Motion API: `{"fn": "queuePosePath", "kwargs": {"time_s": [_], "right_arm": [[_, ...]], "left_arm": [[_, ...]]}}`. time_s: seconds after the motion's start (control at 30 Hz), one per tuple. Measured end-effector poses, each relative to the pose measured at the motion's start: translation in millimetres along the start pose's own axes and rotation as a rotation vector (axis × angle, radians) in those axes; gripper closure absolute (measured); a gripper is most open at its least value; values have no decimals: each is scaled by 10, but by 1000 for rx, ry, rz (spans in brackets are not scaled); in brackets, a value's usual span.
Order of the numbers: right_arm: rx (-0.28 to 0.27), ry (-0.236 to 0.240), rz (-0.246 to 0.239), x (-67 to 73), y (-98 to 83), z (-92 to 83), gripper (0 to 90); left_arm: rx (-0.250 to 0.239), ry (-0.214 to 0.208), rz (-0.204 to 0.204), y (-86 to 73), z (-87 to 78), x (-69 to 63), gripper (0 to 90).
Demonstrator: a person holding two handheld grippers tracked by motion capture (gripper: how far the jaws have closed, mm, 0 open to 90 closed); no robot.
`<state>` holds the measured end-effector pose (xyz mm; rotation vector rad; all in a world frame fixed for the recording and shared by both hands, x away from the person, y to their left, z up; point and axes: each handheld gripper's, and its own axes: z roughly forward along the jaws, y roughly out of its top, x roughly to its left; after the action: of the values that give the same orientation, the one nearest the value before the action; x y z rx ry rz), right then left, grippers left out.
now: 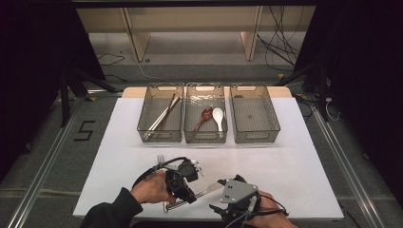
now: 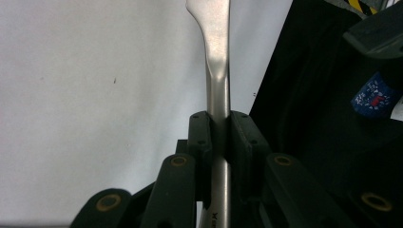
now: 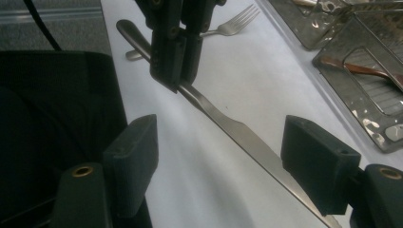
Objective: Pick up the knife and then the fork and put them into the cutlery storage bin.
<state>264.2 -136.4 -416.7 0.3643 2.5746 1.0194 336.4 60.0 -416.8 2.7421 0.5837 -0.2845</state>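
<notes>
A table knife [image 3: 228, 126] is pinched at its handle by the left gripper [image 2: 219, 124], blade offered toward 3 o'clock between the spread jaws of the right gripper [image 3: 221, 156], seemingly for handover.

A flat white rectangular table top [image 1: 304, 161] is seen. Three clear plastic rectangular bins [image 1: 205, 118] are placed on it side by side near the far edge. A silver metal fork [image 3: 233, 23] is laid on the white surface.
</notes>
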Motion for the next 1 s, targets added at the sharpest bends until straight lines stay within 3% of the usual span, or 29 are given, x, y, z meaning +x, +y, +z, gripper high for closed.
{"fn": "queuePosePath", "kwargs": {"time_s": [0.2, 0.3, 0.47, 1.0], "right_arm": [[33, -2, -61, 48, 10, 59, 319], [48, -2, -82, 72, 14, 100, 332], [84, -12, -158, 107, 13, 173, 367], [122, -11, -266, 140, -4, 247, 566]], "left_arm": [[11, -20, 1, 19, 9, -6, 790], [28, -27, 23, 33, -1, -14, 790], [33, -41, 39, 66, -8, -58, 790], [53, -76, 73, 159, 3, -160, 790]]}}
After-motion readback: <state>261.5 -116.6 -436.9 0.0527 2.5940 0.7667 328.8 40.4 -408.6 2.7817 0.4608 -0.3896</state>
